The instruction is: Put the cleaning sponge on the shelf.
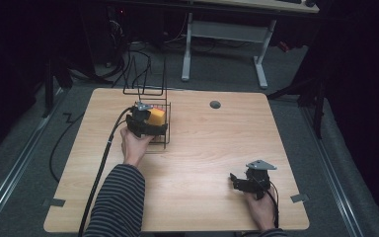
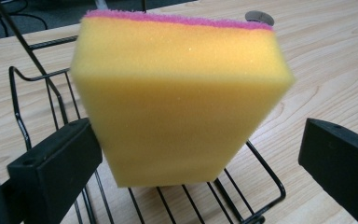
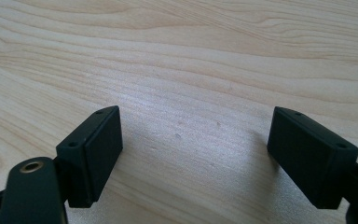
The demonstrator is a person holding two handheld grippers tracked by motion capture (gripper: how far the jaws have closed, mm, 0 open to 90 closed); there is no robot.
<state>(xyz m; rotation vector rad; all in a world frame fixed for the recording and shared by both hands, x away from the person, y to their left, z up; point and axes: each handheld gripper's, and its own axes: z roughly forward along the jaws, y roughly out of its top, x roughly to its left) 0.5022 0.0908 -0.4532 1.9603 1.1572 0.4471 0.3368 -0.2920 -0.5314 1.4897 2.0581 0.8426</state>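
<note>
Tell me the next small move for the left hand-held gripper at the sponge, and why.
Probably draw the left hand-held gripper straight back. Its jaws stand open, the right one clear of the yellow foam sponge with a pink top, which already stands in the black wire rack.

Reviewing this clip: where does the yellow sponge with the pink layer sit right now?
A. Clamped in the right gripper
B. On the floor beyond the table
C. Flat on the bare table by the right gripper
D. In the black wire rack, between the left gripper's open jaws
D: in the left gripper view the sponge stands on the wire rack, and the left gripper has a clear gap at its right jaw.
</note>
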